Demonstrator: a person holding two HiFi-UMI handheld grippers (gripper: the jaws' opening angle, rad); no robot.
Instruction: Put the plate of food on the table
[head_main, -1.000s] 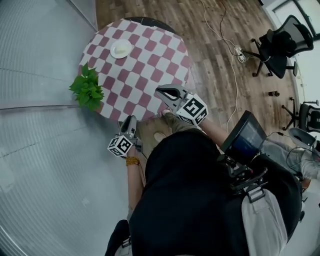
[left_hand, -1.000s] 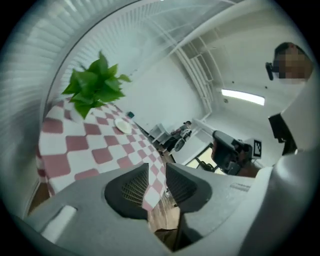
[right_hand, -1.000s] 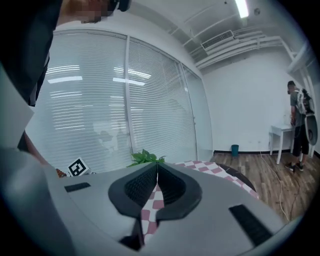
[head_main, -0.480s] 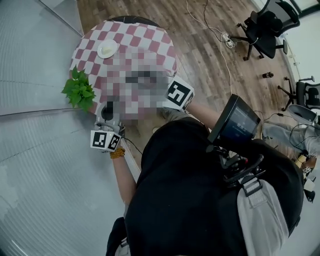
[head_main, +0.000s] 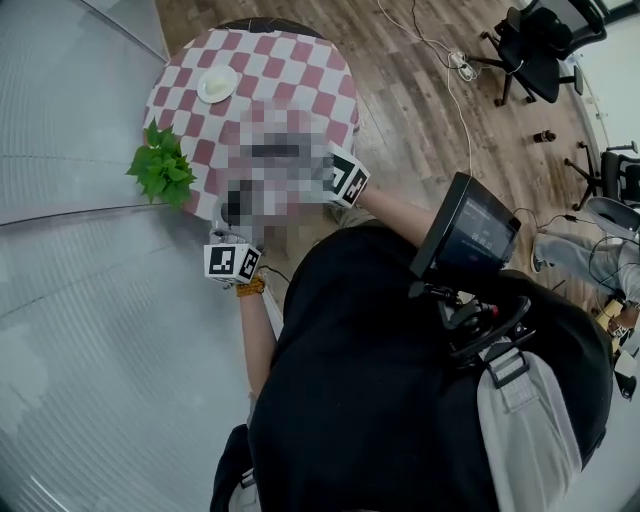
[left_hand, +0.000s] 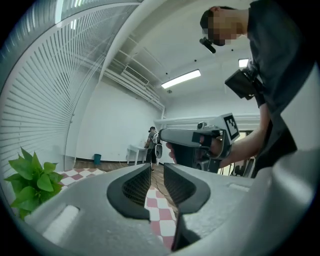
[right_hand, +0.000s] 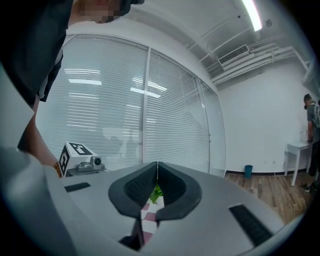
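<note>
Plant (head_main: 158, 170) at the left edge of the checkered table (head_main: 300, 70), white plate (head_main: 217, 84) near it on the cloth, contents too small to tell; placing looks done. Left gripper (left_hand: 158, 170) jaws have just been closing, partly apart, nothing between. Right gripper (right_hand: 157, 167) jaws together, empty.

Checkered table (head_main: 300, 75) mostly bare: plate (head_main: 217, 84) at far edge, plant (head_main: 160, 172) by glass wall (head_main: 70, 150)
</note>
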